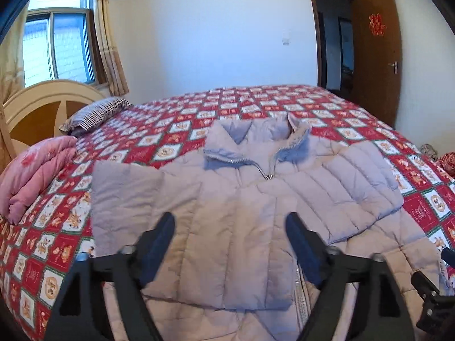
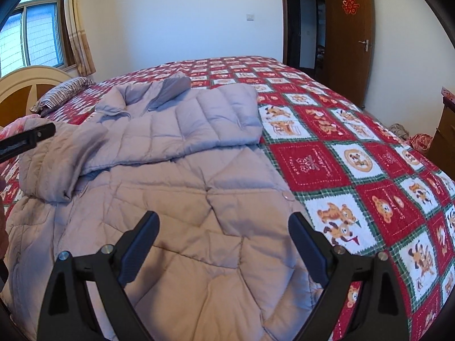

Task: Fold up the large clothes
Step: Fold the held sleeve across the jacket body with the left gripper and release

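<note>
A lilac quilted puffer jacket [image 1: 256,199] lies front up on the bed, collar [image 1: 256,136] toward the far wall and zip partly open. Both sleeves are folded in across the chest: one sleeve [image 1: 136,199] on the left, the other sleeve [image 1: 361,187] on the right. My left gripper [image 1: 230,221] hovers open above the chest, nothing between its fingers. In the right wrist view the jacket [image 2: 184,184] fills the left half, and my right gripper [image 2: 224,221] stands open over its lower body, holding nothing. A finger of the left gripper [image 2: 28,139] shows at the left edge.
The bed carries a red, white and green patchwork quilt [image 2: 355,153]. A folded pink blanket [image 1: 37,170] and a striped pillow [image 1: 96,113] lie by the headboard [image 1: 37,105]. An open brown door [image 1: 375,56] stands at the far right, and a window [image 1: 57,42] at the left.
</note>
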The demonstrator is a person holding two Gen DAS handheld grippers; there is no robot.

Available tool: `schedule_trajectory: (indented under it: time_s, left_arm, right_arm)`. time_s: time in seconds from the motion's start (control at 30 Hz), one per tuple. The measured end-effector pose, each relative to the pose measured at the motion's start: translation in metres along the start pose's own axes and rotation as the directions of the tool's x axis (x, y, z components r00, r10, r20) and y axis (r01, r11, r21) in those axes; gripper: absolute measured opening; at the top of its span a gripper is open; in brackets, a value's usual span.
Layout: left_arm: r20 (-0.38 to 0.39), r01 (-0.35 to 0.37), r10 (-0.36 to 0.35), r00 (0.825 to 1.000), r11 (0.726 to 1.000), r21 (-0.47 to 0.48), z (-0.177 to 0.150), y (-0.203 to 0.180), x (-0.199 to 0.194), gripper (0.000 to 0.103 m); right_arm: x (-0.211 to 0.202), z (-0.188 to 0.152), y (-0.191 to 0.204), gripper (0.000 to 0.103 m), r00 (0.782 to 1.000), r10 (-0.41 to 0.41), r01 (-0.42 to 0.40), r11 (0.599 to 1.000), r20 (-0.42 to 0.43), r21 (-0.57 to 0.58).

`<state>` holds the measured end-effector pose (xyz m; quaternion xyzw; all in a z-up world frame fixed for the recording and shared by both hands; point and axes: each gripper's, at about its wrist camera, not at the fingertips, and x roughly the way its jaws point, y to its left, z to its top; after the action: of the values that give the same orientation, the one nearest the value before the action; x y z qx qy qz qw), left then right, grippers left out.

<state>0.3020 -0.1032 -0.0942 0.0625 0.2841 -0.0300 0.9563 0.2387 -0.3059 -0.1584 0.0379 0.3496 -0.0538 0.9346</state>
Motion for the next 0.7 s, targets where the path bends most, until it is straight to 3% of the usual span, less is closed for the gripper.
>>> schedule_trajectory:
  time_s: [0.17, 0.27, 0.33, 0.4, 0.53, 0.7]
  left_arm:
    - [0.100, -0.023, 0.024, 0.995, 1.000, -0.009, 0.001, 0.037, -0.033, 0.086]
    - [0.110, -0.156, 0.159, 0.981, 0.987, -0.035, -0.008, 0.074, -0.030, 0.090]
    - [0.045, -0.252, 0.254, 0.966, 0.966, -0.060, -0.017, 0.101, -0.013, 0.090]
    - [-0.077, -0.327, 0.320, 0.944, 0.938, -0.116, -0.030, 0.137, 0.014, 0.090]
    - [-0.212, -0.397, 0.357, 0.910, 0.899, -0.187, -0.053, 0.179, 0.049, 0.090]
    - [-0.264, -0.403, 0.343, 0.902, 0.887, -0.226, -0.073, 0.194, 0.068, 0.090]
  right_arm:
    - [-0.002, 0.005, 0.008, 0.094, 1.000, 0.005, -0.005, 1.000, 0.003, -0.010]
    - [-0.006, 0.013, 0.019, 0.094, 0.999, 0.033, -0.032, 0.999, 0.017, -0.027]
    - [-0.006, 0.019, 0.031, 0.094, 0.998, 0.066, -0.065, 0.998, 0.021, -0.027]
    - [-0.002, 0.026, 0.046, 0.094, 0.994, 0.108, -0.108, 0.994, 0.014, -0.030]
    - [0.009, 0.038, 0.085, 0.094, 0.978, 0.209, -0.209, 0.977, -0.010, -0.042]
    - [0.034, 0.043, 0.131, 0.088, 0.946, 0.309, -0.316, 0.947, -0.101, -0.059]
